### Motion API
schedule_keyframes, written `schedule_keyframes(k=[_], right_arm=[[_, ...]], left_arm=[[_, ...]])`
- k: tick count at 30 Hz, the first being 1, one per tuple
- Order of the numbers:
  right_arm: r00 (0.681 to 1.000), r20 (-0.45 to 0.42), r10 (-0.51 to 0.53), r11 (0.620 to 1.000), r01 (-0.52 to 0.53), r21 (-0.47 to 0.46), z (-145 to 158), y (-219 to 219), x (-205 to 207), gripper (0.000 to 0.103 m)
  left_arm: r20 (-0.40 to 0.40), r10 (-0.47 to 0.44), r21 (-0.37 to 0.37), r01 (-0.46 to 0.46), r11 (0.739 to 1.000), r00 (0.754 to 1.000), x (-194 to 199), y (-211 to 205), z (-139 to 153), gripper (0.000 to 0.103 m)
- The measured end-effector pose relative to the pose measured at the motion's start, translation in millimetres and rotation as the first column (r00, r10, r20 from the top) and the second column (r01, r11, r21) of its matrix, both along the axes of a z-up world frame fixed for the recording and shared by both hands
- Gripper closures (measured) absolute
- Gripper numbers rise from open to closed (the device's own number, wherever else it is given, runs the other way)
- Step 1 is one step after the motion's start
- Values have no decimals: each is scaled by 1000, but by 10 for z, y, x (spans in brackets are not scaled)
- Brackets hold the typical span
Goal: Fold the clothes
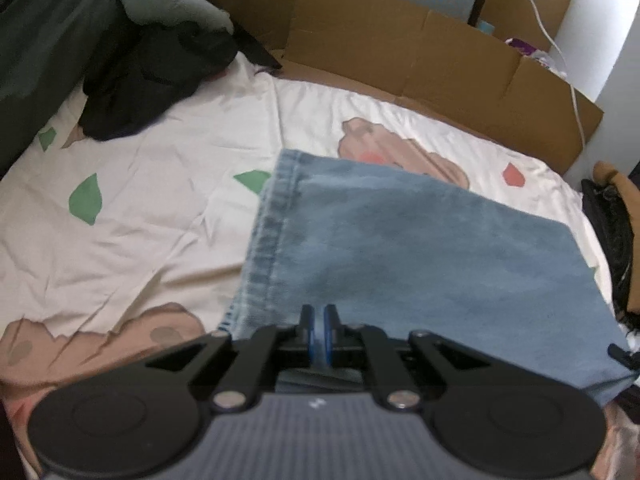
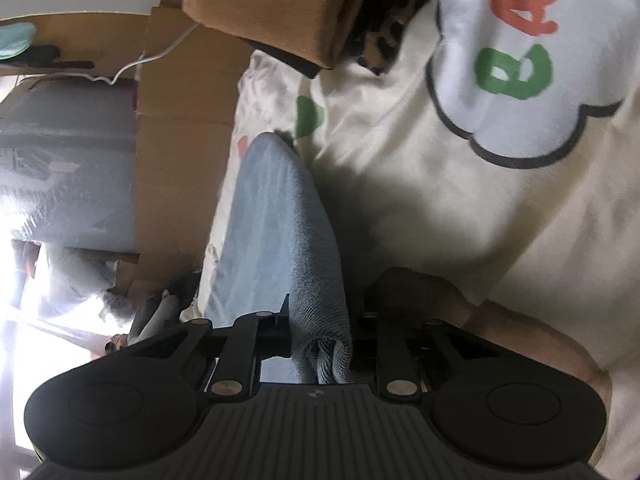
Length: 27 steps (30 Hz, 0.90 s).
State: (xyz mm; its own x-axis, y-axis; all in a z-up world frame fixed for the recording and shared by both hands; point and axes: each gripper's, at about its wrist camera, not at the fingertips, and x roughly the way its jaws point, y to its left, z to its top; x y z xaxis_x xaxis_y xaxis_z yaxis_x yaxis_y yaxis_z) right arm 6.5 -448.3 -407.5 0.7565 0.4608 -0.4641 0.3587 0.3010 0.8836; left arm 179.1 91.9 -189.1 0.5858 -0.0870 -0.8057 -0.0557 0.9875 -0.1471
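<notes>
Light blue jeans (image 1: 420, 248) lie spread on a white bed sheet (image 1: 160, 220) printed with green leaves and pink-brown shapes. My left gripper (image 1: 319, 332) sits at the jeans' near edge, close to the stitched side seam. Its blue pads are pressed together with a thin sliver of denim between them. In the right wrist view a thick fold of the jeans (image 2: 280, 220) runs away from me and fills the gap of my right gripper (image 2: 322, 320), which is shut on it. The right gripper's fingertips are hidden by the denim.
A heap of dark clothes (image 1: 152, 80) lies at the sheet's far left. Flattened cardboard (image 1: 400, 40) lines the far edge, with a white cable (image 1: 560, 52) over it. A black bag (image 1: 612, 240) sits at the right. A brown cushion (image 2: 280, 8) and a cream cloth with a lettered cloud print (image 2: 520, 60) lie beside the jeans.
</notes>
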Motion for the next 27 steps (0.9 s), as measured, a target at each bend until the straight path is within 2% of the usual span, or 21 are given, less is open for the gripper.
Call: schedule_keyframes(k=[4,8,12,19,27], right_arm=[[1000,-4,-18,999,18,30,-2,-17,5,85],[1000,-16,-16,1000,16,7,-13,-5,15,83],[1000,-6,-28,999,28,41,-59,-11,-8,81],[1000,-3,-25,999,25,33,-76,31,25,80],[1000,-2,-12,1000,12,24,-69,41,33,81]], left_arm=[[11,-10,-12,11,1000,1000,-47,-174,67,94],[-3,-53,-4,53,999,999,-13,-418,37,93],[-14,-86,-19,86,996,996,48,-639,-8,93],[-43,-131,-52,128,990,991,76,-1011,-214,92],[-76,-157,-71,152,986,985,-4,-1237,-436,92]])
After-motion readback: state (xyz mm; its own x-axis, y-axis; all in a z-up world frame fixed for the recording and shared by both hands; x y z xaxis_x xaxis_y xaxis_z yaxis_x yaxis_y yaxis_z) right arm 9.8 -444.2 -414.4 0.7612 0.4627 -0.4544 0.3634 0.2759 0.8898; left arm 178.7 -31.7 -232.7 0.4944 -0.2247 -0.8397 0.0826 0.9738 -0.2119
